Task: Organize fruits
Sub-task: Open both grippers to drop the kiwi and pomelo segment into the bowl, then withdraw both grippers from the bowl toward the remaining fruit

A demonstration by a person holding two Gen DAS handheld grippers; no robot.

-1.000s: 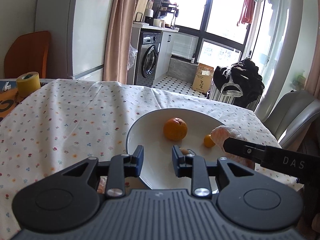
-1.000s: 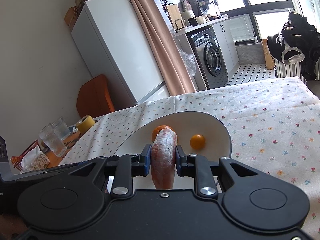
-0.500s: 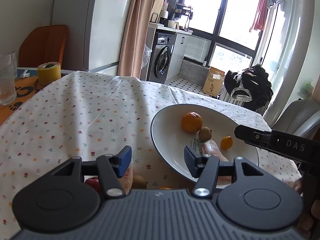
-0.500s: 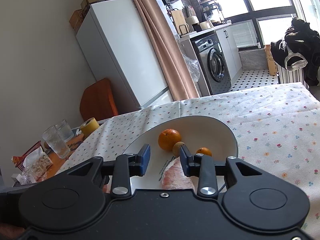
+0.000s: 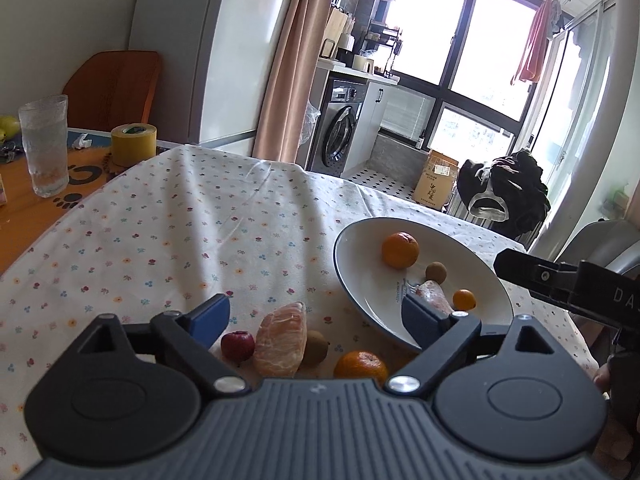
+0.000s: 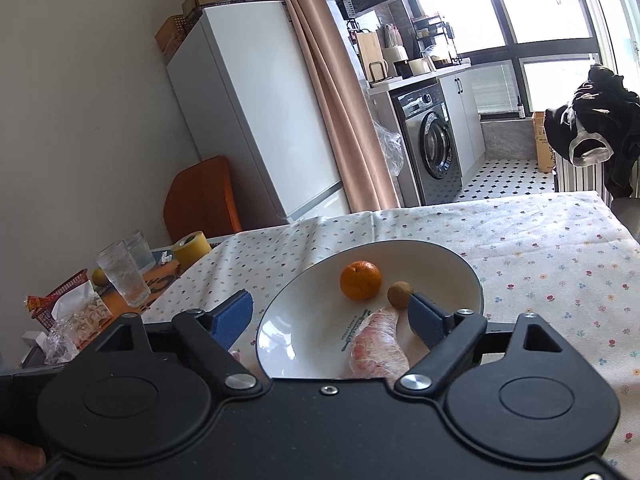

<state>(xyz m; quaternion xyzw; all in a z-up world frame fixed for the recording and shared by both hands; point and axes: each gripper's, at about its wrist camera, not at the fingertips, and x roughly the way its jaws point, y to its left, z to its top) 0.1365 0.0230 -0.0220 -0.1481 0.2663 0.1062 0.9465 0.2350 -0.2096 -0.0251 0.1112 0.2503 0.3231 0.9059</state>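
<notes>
A white bowl (image 5: 360, 276) (image 6: 288, 340) on the flowered tablecloth holds an orange (image 5: 400, 249) (image 6: 360, 280), a small brown fruit (image 5: 435, 272) (image 6: 399, 293), a tiny orange fruit (image 5: 464, 299) and a wrapped pomelo segment (image 6: 376, 354) (image 5: 430, 294). On the cloth, close to my left gripper (image 5: 316, 314), lie a red fruit (image 5: 237, 345), a second wrapped pomelo segment (image 5: 282, 340), a kiwi (image 5: 314, 347) and a mandarin (image 5: 360, 366). The left gripper is open above them. My right gripper (image 6: 332, 316) is open over the bowl's near side, holding nothing.
A glass (image 5: 44, 144) (image 6: 122, 276) and a yellow tape roll (image 5: 133, 145) (image 6: 191, 249) stand on the orange table part at the left. Snack packets (image 6: 76, 312) lie near there. A grey chair (image 5: 608, 240) is at the right, beyond the table edge.
The right gripper has opened and left the wrapped pomelo segment in the bowl. The left gripper let the brown fruit into the bowl, opened wide and drew back left over the fruits on the cloth.
</notes>
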